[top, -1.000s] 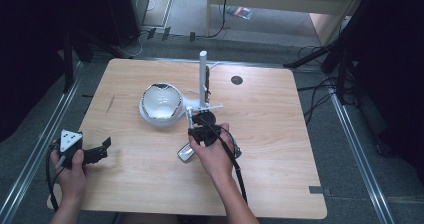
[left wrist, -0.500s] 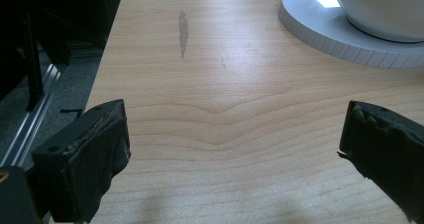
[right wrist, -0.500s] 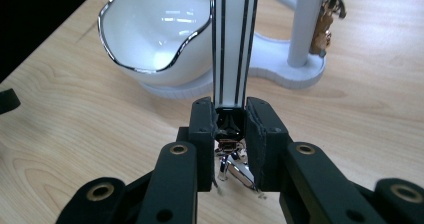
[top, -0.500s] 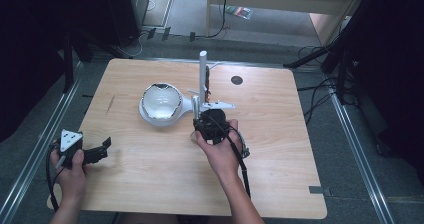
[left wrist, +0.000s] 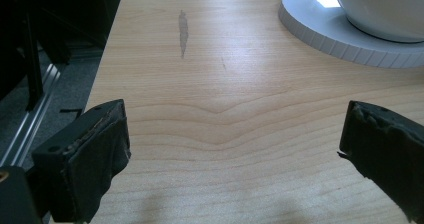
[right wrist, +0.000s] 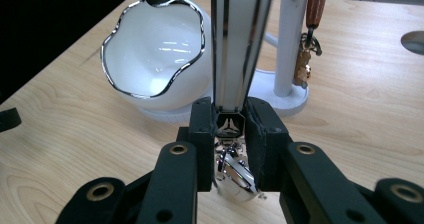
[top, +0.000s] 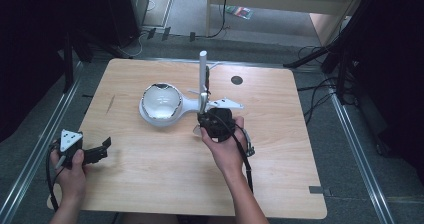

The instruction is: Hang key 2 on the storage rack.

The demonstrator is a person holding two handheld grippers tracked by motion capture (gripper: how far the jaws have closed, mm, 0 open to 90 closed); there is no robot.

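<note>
Wood counter [top: 150, 184], high view: right tool [top: 214, 124] just beside stand [top: 202, 74]; left tool [top: 102, 151] well apart.
Left gripper view: jaws wide, nothing between them.
Right gripper view: jaws pinch watch [right wrist: 235, 49] by its white strap, just above the chrome case, in front of bowl [right wrist: 155, 59]. Judged light; strap floppy, case slick, so the strap grip suits.

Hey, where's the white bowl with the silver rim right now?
In the high view the white bowl sits tilted on its round white base left of the table's centre, just left of the white post and the right tongs.
</note>
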